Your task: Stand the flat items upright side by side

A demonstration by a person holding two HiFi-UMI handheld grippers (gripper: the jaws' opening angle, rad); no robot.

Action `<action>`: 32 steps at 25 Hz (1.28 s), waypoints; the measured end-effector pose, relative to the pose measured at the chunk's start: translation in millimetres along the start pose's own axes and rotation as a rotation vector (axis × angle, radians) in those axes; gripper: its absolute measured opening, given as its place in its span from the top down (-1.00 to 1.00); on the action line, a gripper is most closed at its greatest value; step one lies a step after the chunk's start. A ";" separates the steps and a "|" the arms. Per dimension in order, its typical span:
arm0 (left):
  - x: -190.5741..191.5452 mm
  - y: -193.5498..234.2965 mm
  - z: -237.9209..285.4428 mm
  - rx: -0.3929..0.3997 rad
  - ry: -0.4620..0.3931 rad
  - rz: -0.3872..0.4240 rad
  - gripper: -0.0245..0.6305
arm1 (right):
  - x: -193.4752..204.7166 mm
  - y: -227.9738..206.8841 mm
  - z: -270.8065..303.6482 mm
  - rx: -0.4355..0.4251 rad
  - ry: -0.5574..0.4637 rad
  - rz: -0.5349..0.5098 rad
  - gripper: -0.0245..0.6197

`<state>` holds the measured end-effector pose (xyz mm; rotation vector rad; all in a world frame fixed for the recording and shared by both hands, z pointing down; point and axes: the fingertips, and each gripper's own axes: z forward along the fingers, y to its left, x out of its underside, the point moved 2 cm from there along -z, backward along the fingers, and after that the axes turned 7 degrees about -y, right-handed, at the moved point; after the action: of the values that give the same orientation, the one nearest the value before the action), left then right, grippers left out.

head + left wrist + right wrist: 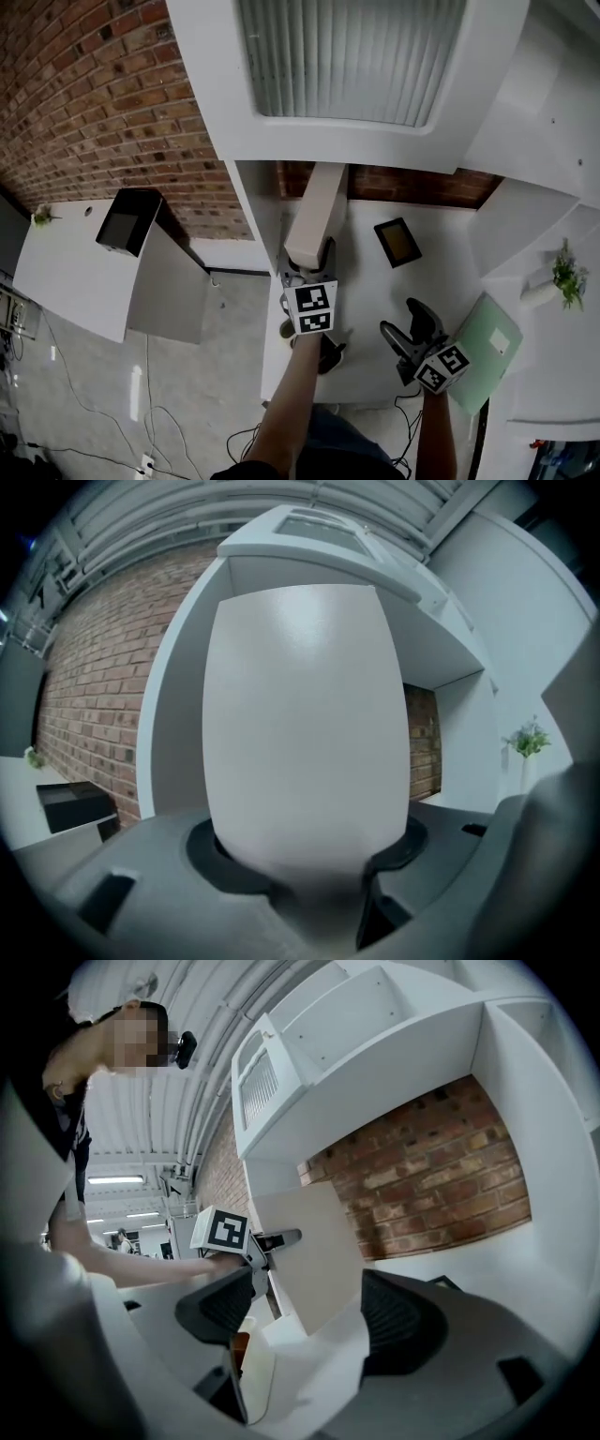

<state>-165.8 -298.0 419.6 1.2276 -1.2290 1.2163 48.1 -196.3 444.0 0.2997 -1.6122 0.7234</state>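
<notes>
— How many flat items are showing?
— Three. One pale board [314,217] is standing on end near the desk's [441,267] left wall, and the left gripper [321,267] is clamping its lower part.
— And the other two?
— One dark slab [397,242] is lying flat mid-desk, and one green folder [486,349] is lying at the right, just beside the right gripper [410,330].
— Is that gripper holding anything?
— No, its two jaws are standing apart, gripping nothing.

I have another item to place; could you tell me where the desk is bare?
Bare desk lies between the dark tablet and the right gripper, and right of the tablet. Crowded around the left gripper's pale board.
</notes>
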 end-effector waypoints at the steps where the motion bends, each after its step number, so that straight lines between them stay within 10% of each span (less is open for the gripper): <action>1: 2.4 2.6 1.4 -0.019 0.003 0.004 0.14 | -0.1 -0.7 2.6 -0.008 0.003 0.002 -0.16; 11: 25.6 24.6 14.7 -0.162 0.036 0.036 0.14 | 5.3 -14.5 3.3 -0.020 0.019 0.014 -0.16; 32: 27.4 15.3 30.4 -0.141 0.055 0.067 -0.10 | 8.5 -16.9 -19.5 0.047 0.013 0.021 -0.16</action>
<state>-181.1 -329.2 446.2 1.0501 -1.3013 1.1832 71.8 -195.6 457.3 0.3120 -1.5898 0.7783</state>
